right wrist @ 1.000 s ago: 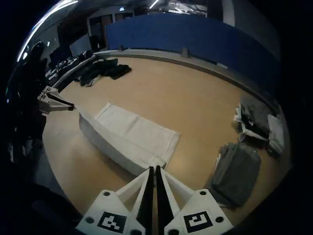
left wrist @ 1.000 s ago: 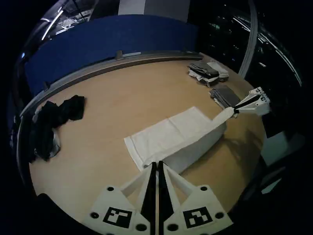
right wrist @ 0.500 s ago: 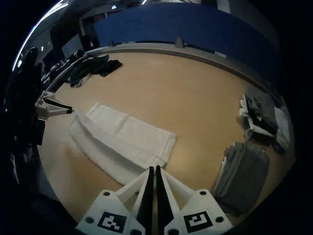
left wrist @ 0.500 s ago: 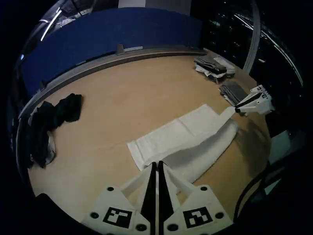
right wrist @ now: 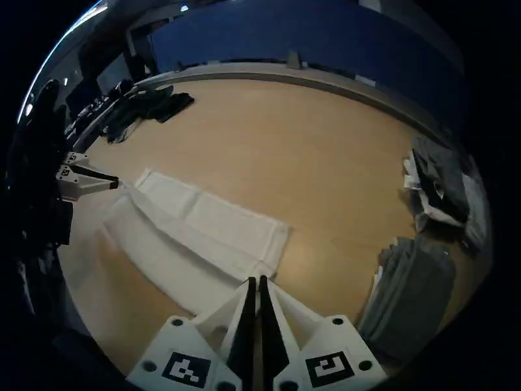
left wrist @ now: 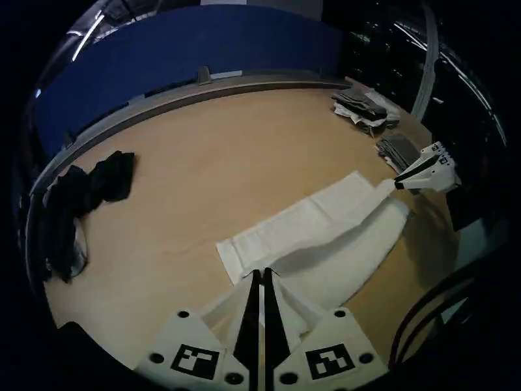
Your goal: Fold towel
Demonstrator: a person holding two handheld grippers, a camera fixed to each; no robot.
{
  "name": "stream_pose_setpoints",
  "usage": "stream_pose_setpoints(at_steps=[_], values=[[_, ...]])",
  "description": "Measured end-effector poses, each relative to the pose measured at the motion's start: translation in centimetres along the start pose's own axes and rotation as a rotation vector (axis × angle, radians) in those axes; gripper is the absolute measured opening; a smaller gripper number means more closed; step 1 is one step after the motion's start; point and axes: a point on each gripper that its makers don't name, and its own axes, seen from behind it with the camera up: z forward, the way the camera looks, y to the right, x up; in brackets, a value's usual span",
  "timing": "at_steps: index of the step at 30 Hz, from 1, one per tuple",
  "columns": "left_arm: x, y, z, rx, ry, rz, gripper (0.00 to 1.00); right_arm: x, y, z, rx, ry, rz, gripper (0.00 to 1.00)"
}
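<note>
A long white towel (left wrist: 319,231) lies partly folded on the wooden table (left wrist: 215,156), its near edge lifted off the far half. My left gripper (left wrist: 262,277) is shut on one corner of that edge. My right gripper (left wrist: 394,185) is shut on the other corner, off at the right. In the right gripper view the towel (right wrist: 195,238) stretches from my right gripper (right wrist: 255,281) to the left gripper (right wrist: 117,184) at the far left, sagging toward the tabletop between them.
Dark clothes (left wrist: 84,195) are heaped at the table's left end. Folded grey and white towels (left wrist: 365,107) and a grey stack (left wrist: 400,148) sit at the right end; the grey stack (right wrist: 407,287) lies close to my right gripper. A blue partition (left wrist: 182,58) runs behind the table.
Both grippers have drawn the held edge back toward the near side of the table and lowered it. The raised fold has flattened and spread wider on the table.
</note>
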Motion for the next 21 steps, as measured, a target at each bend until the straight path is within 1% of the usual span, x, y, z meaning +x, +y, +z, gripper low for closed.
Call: stream_pose_setpoints(at_steps=[7,13,14,16,18,20,21], values=[[0.0,-0.5,0.8,0.010,0.002,-0.002,0.06,0.1,0.5,1.1,-0.021,-0.003,-0.004,0.06],[0.0,-0.7,1.2,0.018,0.002,0.004,0.09,0.1,0.5,1.7,-0.024,-0.004,0.002,0.13],[0.1,-0.7,1.2,0.020,0.003,0.005,0.09,0.1,0.5,1.7,-0.025,-0.003,0.004,0.16],[0.2,-0.8,1.2,0.020,0.007,0.003,0.12,0.2,0.6,1.7,-0.034,0.001,0.002,0.26],[0.4,-0.8,1.1,0.020,0.011,-0.001,0.16,0.3,0.9,1.7,-0.046,0.005,-0.003,0.40],[0.5,-1.0,1.0,0.021,0.013,-0.006,0.25,0.4,1.1,1.5,-0.059,0.007,-0.010,0.49],[0.6,-1.0,1.0,0.022,0.014,-0.008,0.25,0.5,1.3,1.5,-0.066,0.009,-0.013,0.52]])
